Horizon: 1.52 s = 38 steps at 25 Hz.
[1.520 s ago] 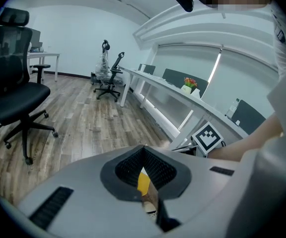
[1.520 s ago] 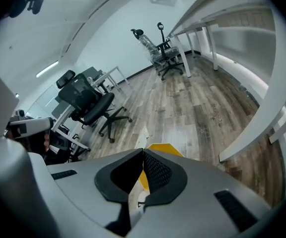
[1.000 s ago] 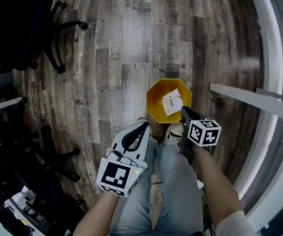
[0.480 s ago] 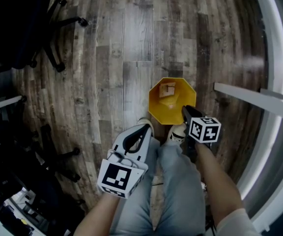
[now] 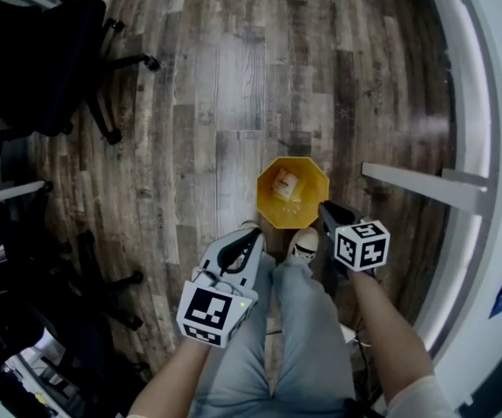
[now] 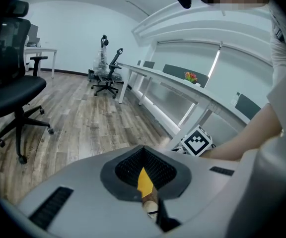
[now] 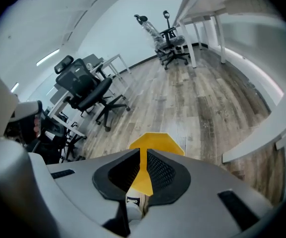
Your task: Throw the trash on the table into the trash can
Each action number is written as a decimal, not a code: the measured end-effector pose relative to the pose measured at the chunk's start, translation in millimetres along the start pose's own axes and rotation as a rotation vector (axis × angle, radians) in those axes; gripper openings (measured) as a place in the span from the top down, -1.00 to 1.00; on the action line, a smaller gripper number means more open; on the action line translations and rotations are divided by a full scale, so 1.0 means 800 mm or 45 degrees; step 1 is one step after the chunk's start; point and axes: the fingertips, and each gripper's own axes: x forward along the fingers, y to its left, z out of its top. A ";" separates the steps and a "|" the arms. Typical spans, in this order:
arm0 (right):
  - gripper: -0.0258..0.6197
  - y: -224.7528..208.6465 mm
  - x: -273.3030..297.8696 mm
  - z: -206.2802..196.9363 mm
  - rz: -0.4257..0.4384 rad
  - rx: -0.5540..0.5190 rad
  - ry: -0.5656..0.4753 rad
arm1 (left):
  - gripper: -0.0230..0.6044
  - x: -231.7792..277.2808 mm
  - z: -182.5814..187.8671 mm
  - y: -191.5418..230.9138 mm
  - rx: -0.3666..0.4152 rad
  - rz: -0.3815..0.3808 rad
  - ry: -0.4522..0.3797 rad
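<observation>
Head view: one trash can (image 5: 315, 184), one scrap (image 5: 284, 184) inside; left tongs (image 5: 256, 233) clenched, right tongs (image 5: 324, 206) just opening, empty.

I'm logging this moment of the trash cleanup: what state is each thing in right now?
trash can: upright on the floor, open top, a scrap inside.
paper scrap: lying in the trash can.
left claw: shut, empty.
right claw: slightly apart, has just been opening, nothing between the jaws.
</observation>
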 end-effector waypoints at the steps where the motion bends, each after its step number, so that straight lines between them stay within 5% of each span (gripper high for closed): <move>1: 0.74 0.008 -0.020 0.013 0.004 -0.039 0.000 | 0.93 -0.007 0.014 -0.007 0.007 -0.004 -0.005; 9: 0.82 0.122 -0.229 0.125 0.042 -0.204 -0.046 | 0.93 -0.111 0.152 -0.081 0.027 -0.025 -0.060; 20: 0.83 0.252 -0.460 0.235 0.125 -0.252 -0.358 | 0.93 -0.235 0.266 -0.181 0.052 -0.019 -0.104; 31: 0.82 0.298 -0.543 0.246 0.122 -0.266 -0.512 | 0.93 -0.264 0.315 -0.227 0.135 -0.058 -0.231; 38: 0.82 0.310 -0.544 0.251 0.150 -0.281 -0.537 | 0.93 -0.268 0.294 -0.237 0.118 -0.084 -0.146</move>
